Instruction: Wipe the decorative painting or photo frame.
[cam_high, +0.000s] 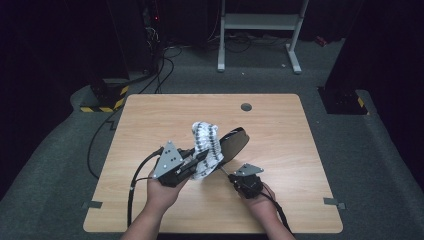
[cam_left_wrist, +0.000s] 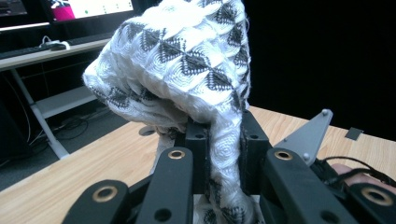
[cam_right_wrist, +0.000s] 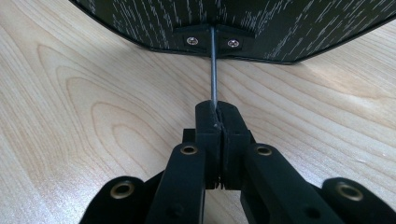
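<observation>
Right gripper view: right gripper (cam_right_wrist: 218, 119) has its jaws pressed together on a thin metal rod (cam_right_wrist: 214, 70). The rod runs up into a screwed bracket on the underside of a black speckled panel (cam_right_wrist: 289, 28), which hangs just above the wood-grain table (cam_right_wrist: 93, 116).

Left gripper view: left gripper (cam_left_wrist: 223, 140) is clamped on a white knitted cloth (cam_left_wrist: 187, 56) with black triangle pattern, thick and ribbed. The cloth bunches up above the jaws. The other gripper's grey plate (cam_left_wrist: 308, 135) sits just beside it.

High view gives the layout the close-ups lack: both hands low on the table (cam_high: 280, 125), left gripper (cam_high: 192, 167) and right gripper (cam_high: 232, 177) near each other. The cloth (cam_high: 206, 145) is draped against the dark oval panel (cam_high: 235, 142), which is tilted up mid-table. There's bare wood all round, most towards the far edge, with a grey grommet (cam_high: 246, 107) there. Past the table: carpet, cables and a white frame (cam_high: 260, 30).
</observation>
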